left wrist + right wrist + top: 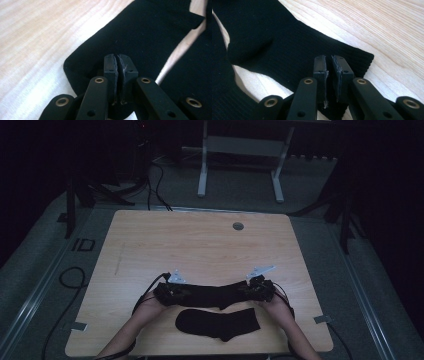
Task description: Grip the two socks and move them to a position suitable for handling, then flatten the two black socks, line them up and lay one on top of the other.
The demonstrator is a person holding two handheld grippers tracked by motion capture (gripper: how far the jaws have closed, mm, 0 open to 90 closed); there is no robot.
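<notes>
Grippers at both ends of upper sock [215, 293]: left gripper [167, 292] at 9, right gripper [260, 289] at 3; second sock [220, 322] at 6. Wooden table [200, 245], dark room. Left view: jaws pinching toe. Right view: pinching cuff.

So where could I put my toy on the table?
The far half of the table, up to the round hole, is bare. It is crowded near the front edge, where two black socks lie.
</notes>
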